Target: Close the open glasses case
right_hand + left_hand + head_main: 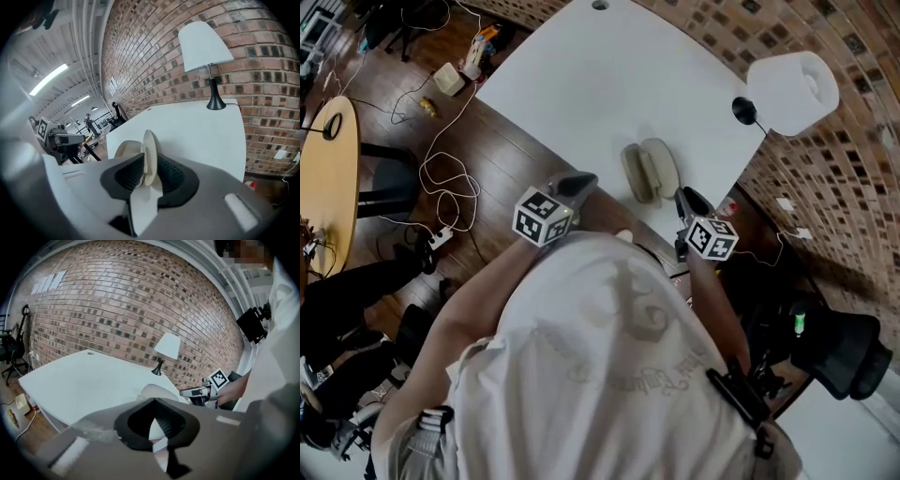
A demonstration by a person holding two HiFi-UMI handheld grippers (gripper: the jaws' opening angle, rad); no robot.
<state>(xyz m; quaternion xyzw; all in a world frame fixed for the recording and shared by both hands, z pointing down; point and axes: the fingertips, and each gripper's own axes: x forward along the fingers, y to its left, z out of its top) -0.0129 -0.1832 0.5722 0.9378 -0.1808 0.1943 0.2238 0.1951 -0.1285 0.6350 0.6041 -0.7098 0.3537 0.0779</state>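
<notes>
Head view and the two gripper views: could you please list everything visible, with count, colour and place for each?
table: 1, white, centre, against the brick wall
glasses case: 1, cream, open, on the table near its near edge
lamp: 1, white shade and black base, at the table's right corner
brick wall: 1, reddish brown, behind the table
round table: 1, light wood, far left
cables: several, white, on the dark wood floor at left
small box: 1, cream, on the floor at left
office chair: 1, black, lower right
shirt: 1, white, on the person, bottom centre
left tool: 1, grey, left of the case, jaws slightly apart, empty
right tool: 1, grey, right of the case, jaws apart, lined up with the lid
</notes>
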